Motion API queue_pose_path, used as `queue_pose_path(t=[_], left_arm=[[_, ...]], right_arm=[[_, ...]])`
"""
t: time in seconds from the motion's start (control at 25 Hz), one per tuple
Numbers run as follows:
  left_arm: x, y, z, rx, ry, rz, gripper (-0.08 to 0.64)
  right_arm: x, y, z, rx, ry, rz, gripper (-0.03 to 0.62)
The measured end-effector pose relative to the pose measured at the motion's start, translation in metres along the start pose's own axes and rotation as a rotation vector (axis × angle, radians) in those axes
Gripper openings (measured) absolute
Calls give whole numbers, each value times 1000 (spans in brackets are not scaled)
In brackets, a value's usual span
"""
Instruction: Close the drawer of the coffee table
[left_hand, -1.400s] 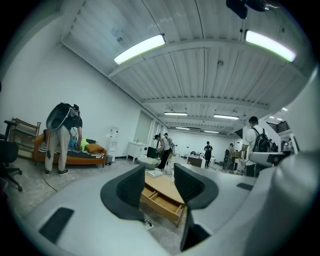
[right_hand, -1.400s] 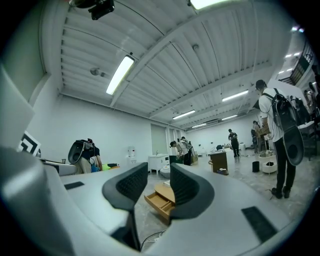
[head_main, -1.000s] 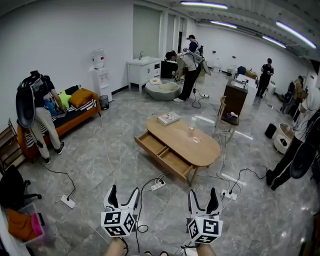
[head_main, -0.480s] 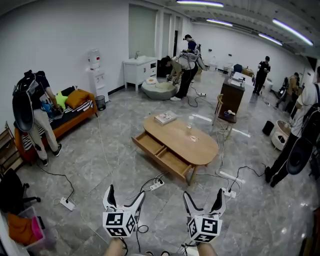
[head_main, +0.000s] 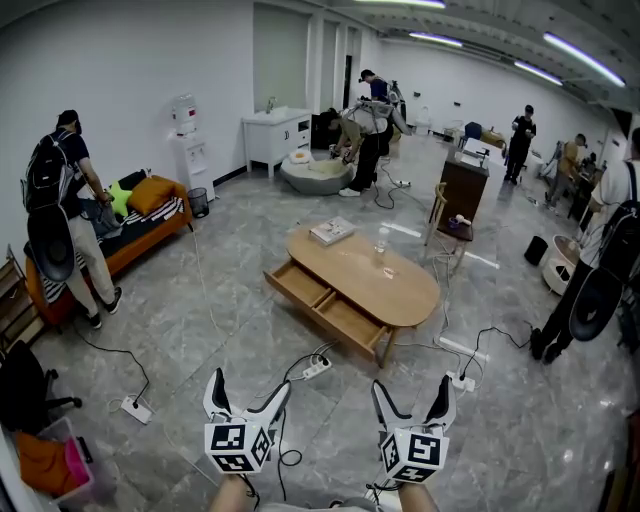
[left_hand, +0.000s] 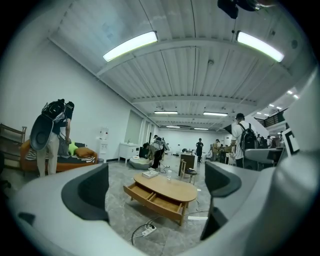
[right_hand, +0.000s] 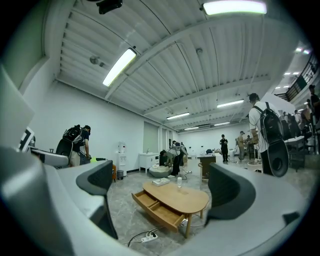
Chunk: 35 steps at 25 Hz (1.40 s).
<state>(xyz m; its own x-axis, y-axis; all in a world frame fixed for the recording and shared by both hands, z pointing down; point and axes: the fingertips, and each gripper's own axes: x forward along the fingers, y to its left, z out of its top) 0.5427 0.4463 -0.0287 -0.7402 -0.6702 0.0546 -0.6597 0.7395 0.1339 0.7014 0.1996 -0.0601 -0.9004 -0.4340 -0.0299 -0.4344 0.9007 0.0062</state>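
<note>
My left claw (head_main: 248, 386) and right claw (head_main: 413, 387) have just been opening, now wide, both empty. One drawer (head_main: 325, 306) juts from the counter's (head_main: 405, 293) near edge. One book (head_main: 332, 234) and one bottle (head_main: 381, 243) sit on top. One power strip (head_main: 316, 371) lies between us.

No lettering, number, brand or sign can be read in any view. The marker cube (head_main: 238, 447) on the left gripper (head_main: 248, 385), like the one on the right gripper (head_main: 413, 388), carries only black-and-white square patterns, not letters. Whatever is printed on the cover of the book (head_main: 332, 233) on the coffee table (head_main: 400, 295) is too small to make out
</note>
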Motion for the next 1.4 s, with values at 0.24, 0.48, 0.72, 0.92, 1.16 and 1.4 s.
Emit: queue_pose_path(t=[0.24, 0.48, 0.72, 0.92, 1.16, 1.4], left_arm=[[2, 26, -4, -6, 6, 20, 575], [15, 55, -18, -24, 43, 43, 575], [53, 77, -29, -26, 78, 63, 575], [105, 91, -32, -24, 110, 69, 575], [175, 103, -15, 0, 112, 80, 575], [244, 113, -6, -9, 107, 94, 575]], right_arm=[[12, 14, -11, 4, 14, -1, 588], [32, 34, -29, 0, 63, 10, 588], [78, 34, -47, 5, 99, 3, 588], [139, 30, -58, 23, 119, 7, 588], [220, 18, -49, 29, 98, 23, 588], [290, 0, -51, 31, 102, 21, 588]])
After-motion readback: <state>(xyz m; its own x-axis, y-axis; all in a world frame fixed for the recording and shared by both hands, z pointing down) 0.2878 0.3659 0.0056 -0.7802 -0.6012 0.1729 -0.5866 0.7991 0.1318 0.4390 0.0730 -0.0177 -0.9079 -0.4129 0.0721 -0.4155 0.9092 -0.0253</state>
